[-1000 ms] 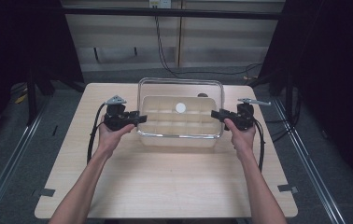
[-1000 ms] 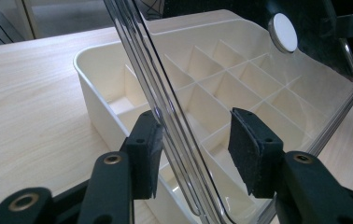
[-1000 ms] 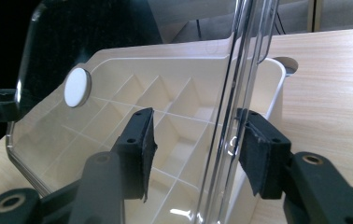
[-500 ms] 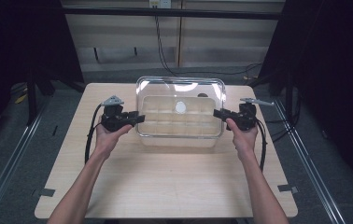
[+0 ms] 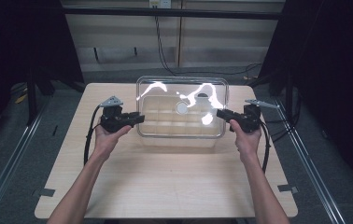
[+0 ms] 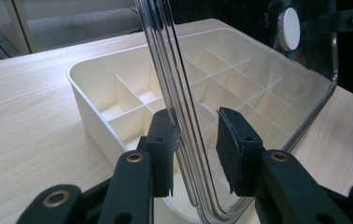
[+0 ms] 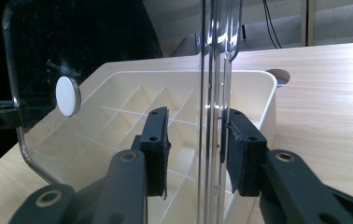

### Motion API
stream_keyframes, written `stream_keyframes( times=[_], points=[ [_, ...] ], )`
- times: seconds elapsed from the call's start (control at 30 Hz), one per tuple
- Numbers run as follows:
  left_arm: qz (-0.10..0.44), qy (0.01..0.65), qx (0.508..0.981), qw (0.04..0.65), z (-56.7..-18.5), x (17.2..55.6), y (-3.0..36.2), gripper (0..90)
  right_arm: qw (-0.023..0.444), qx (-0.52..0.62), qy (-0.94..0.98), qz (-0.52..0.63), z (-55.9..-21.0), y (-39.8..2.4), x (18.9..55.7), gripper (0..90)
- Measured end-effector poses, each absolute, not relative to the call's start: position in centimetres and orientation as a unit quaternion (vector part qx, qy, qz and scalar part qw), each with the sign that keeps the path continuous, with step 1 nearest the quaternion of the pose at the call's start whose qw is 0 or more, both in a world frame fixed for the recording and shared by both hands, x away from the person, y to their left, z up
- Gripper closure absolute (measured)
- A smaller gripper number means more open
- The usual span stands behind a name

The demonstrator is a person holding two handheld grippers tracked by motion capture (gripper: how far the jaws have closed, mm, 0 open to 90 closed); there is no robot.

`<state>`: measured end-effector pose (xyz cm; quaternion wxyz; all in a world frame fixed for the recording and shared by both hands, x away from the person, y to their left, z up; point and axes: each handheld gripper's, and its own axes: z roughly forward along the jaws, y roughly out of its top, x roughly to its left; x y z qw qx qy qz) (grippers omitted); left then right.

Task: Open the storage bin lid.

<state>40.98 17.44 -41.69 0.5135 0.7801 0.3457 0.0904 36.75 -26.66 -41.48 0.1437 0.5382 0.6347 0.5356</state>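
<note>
I work at a light wooden table (image 5: 165,186) with rounded corners; its grain runs along the width. Under it, the floor (image 5: 20,154) is grey carpet, and a metal rail (image 5: 6,172) lies on it at each side of the table. Some small pieces of grey tape (image 5: 47,192) hold the table edges. In front of me stands a pale panelled wall (image 5: 202,42), with a dark bar across its top and black cables (image 5: 163,51) hanging down to the floor. Both sides of the room are very dark, like black curtains (image 5: 333,70).
</note>
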Motion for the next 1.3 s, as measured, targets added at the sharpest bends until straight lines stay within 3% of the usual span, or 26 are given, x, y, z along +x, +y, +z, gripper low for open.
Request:
stream_keyframes(
  times=[1.3],
  points=[
    [0.09, 0.338, 0.781, 0.517, -41.1, 39.1, 18.5, 72.9, 0.147, 0.514, 0.638, 0.555, -40.4, -26.5, 34.6, 66.7]
  ],
)
